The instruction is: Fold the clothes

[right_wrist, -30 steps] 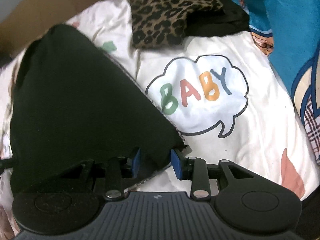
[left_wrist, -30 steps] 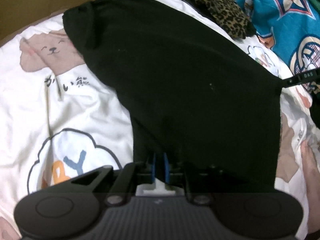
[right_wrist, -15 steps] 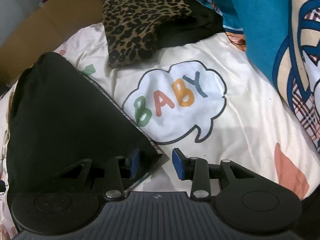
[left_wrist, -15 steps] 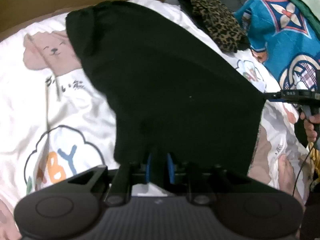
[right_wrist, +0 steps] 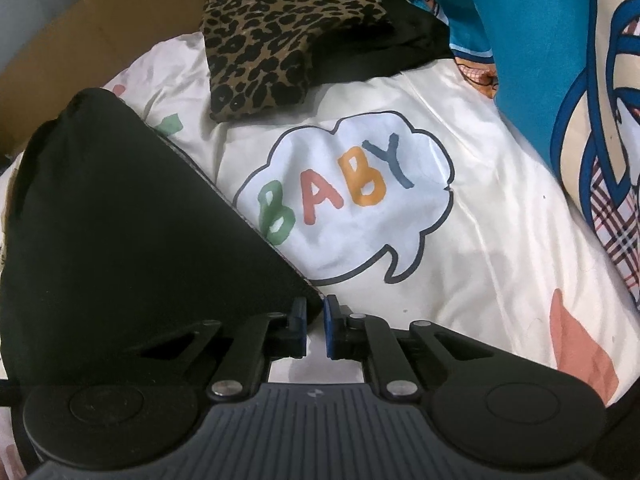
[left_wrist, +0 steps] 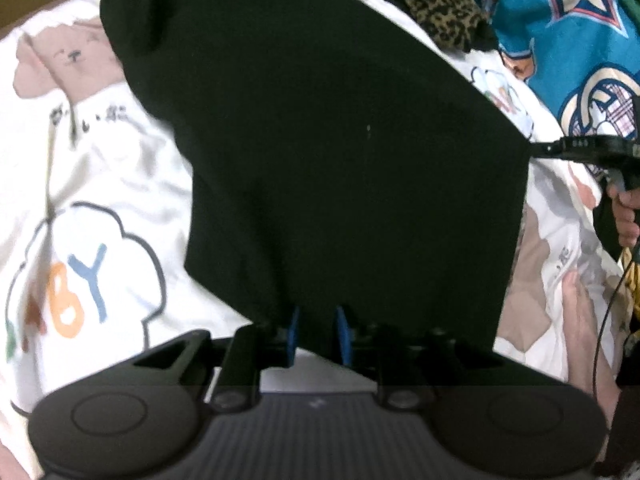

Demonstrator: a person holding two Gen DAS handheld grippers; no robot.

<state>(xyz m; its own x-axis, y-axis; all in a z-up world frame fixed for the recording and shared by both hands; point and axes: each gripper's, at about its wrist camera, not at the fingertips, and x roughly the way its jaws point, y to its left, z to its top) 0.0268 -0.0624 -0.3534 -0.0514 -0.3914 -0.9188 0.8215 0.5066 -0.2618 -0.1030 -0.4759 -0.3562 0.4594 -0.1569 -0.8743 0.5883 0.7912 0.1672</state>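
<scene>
While right gripper [right_wrist: 315,330] jaws close on black garment [right_wrist: 128,232] corner, left gripper [left_wrist: 318,336] jaws pinch hem (bedsheet [right_wrist: 460,264] clear rightward).

A white quilt [right_wrist: 460,264] printed with bears and a "BABY" speech bubble [right_wrist: 344,196] covers the bed and carries everything. On it lies a black garment [left_wrist: 340,152], spread out flat across the middle. Farther back a folded leopard-print cloth [right_wrist: 280,28] rests partly on another dark cloth [right_wrist: 384,52], and a blue patterned blanket [right_wrist: 560,60] lies along the right side.
</scene>
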